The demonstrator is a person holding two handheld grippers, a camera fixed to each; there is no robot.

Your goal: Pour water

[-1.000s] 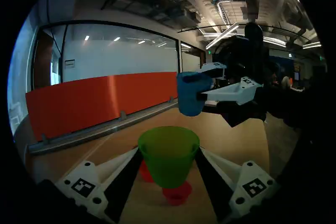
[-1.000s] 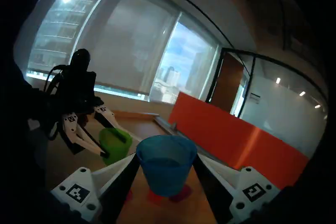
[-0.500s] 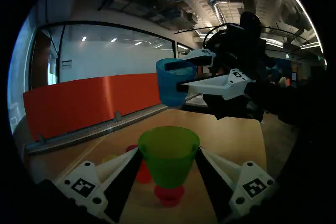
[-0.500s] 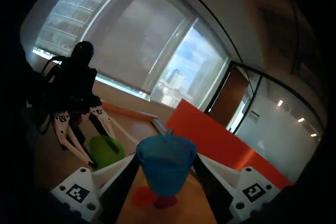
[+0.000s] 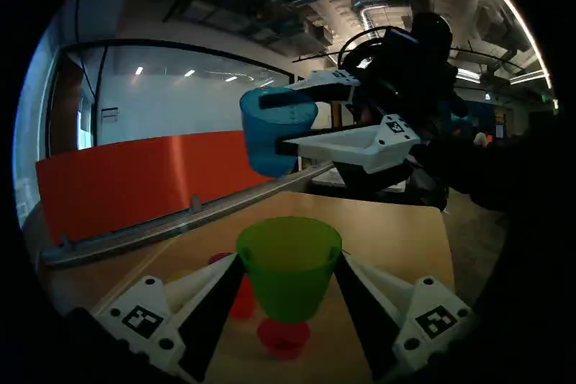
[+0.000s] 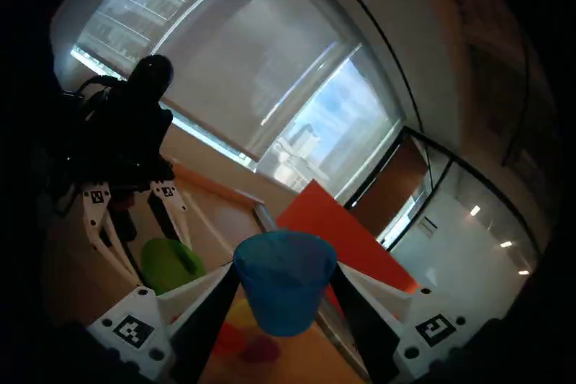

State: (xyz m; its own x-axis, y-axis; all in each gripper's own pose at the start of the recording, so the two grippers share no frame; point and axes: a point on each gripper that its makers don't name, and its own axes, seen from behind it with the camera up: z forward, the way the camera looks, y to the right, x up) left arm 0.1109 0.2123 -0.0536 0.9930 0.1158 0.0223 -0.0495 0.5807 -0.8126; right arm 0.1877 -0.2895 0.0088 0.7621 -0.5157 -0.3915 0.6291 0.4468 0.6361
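Observation:
My left gripper (image 5: 289, 276) is shut on a green cup (image 5: 289, 265), held upright over the wooden table (image 5: 392, 229). Above and just left of it in the left gripper view hangs a blue cup (image 5: 273, 130), gripped by the right gripper (image 5: 288, 124) and leaning toward the green cup. In the right gripper view my right gripper (image 6: 284, 290) is shut on that blue cup (image 6: 284, 279), tipped, with water inside. The green cup (image 6: 169, 263) lies lower left there, held between the left gripper's white fingers (image 6: 101, 229).
Red cups (image 5: 282, 333) and a yellow one sit on the table below the green cup. An orange partition (image 5: 137, 175) and a metal rail (image 5: 180, 215) run along the table's far edge. Big windows (image 6: 237, 74) stand behind.
The right gripper has carried the blue cup higher and leftward, closer above the green cup, and tilted it more. The green cup has stayed in my left gripper.

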